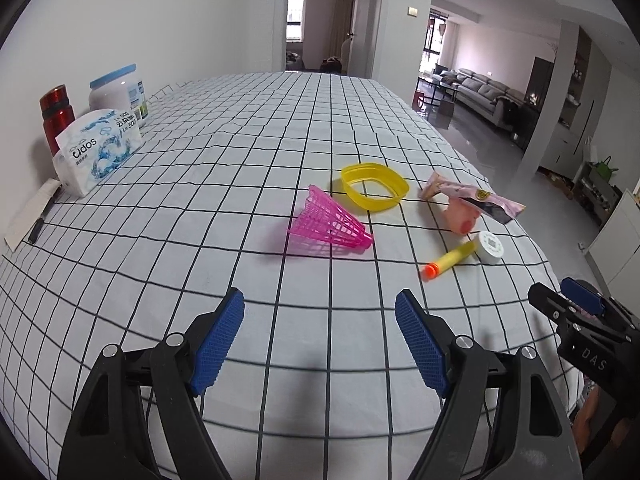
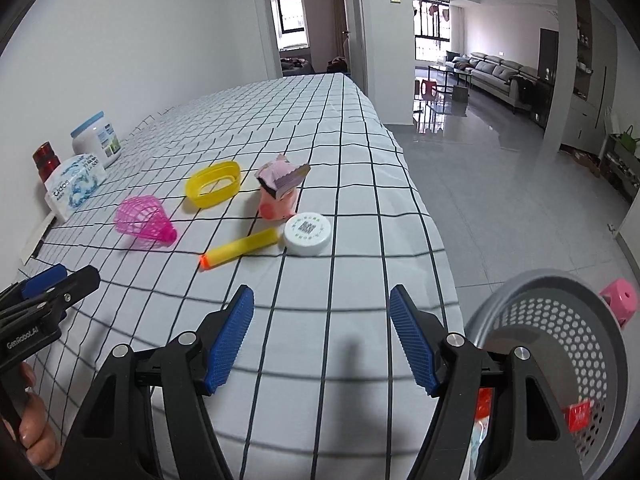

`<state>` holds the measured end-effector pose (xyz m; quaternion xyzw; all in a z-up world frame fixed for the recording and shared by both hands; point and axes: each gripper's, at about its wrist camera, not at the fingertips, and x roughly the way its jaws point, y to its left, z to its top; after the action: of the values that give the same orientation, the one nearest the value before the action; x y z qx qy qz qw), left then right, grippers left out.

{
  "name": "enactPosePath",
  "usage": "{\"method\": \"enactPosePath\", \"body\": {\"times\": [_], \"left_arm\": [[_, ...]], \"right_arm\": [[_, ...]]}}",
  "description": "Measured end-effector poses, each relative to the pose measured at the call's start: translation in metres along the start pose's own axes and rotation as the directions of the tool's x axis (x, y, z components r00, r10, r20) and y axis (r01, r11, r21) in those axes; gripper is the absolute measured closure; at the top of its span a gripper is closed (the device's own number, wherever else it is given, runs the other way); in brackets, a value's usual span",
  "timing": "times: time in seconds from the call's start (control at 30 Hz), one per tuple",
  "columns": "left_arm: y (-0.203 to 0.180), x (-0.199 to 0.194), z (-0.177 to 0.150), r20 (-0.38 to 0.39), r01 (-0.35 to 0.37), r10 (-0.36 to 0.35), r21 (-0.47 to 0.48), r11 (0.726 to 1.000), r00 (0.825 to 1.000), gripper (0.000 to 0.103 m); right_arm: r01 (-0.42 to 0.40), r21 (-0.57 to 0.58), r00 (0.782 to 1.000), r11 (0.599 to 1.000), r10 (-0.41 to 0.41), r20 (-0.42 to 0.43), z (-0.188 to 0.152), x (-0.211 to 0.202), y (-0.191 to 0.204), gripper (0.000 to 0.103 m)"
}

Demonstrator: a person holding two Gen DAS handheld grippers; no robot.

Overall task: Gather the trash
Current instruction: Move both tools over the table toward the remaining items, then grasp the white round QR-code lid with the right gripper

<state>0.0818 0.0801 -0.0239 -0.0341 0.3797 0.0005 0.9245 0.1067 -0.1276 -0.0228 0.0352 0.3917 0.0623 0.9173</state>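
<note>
While I hold both tools low over the near end of the table, the stock reads as follows, each placed from the yellow ring.

- Left hand-held gripper: jaws wide, nothing between them.
- Right hand-held gripper: jaws wide, nothing between them.
- Pink mesh shuttlecock: just nearer me than the ring, on its side.
- Pink wrapper: right of the ring, lying over a pink pig toy.
- White round cap: nearer and right of the ring.
- Yellow foam dart: touching the cap, orange tip toward me.
- Grey perforated bin: off the table edge, well right of the ring, red scraps inside.
</note>
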Motion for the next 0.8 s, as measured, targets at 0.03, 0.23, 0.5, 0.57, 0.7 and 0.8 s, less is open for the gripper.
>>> {"method": "enactPosePath", "body": {"times": [0.03, 0.23, 0.5, 0.57, 0.7, 0.8], "left_arm": [[0.0, 0.002, 0.001, -0.002, -0.001, 0.001, -0.003, 1.0, 1.0, 0.027], [-0.001, 0.015, 0.01, -0.013, -0.003, 0.003, -0.014, 1.0, 1.0, 0.027], [0.001, 0.028, 0.008, -0.035, 0.003, -0.004, -0.019, 1.0, 0.999, 0.027], [0.001, 0.029, 0.007, -0.032, -0.001, 0.001, -0.018, 1.0, 0.999, 0.027], [0.0, 0.027, 0.006, -0.017, -0.013, 0.012, -0.003, 1.0, 1.0, 0.027], [-0.002, 0.027, 0.006, -0.013, -0.011, 0.011, 0.006, 1.0, 1.0, 0.027]], "right_arm": [[-0.001, -0.001, 1.0, 1.0, 0.001, -0.005, 0.003, 0.003, -0.001, 0.035], [-0.011, -0.017, 0.999, 1.0, 0.01, -0.05, 0.018, 0.029, -0.004, 0.036], [-0.015, -0.059, 0.996, 0.998, 0.009, -0.085, 0.033, 0.054, 0.001, 0.036], [-0.012, -0.06, 0.996, 0.998, 0.006, -0.092, 0.036, 0.058, 0.002, 0.036], [0.003, -0.064, 0.994, 0.998, -0.01, -0.11, 0.041, 0.066, 0.002, 0.036], [0.002, -0.069, 0.992, 0.998, -0.011, -0.123, 0.043, 0.071, 0.002, 0.036]]}}
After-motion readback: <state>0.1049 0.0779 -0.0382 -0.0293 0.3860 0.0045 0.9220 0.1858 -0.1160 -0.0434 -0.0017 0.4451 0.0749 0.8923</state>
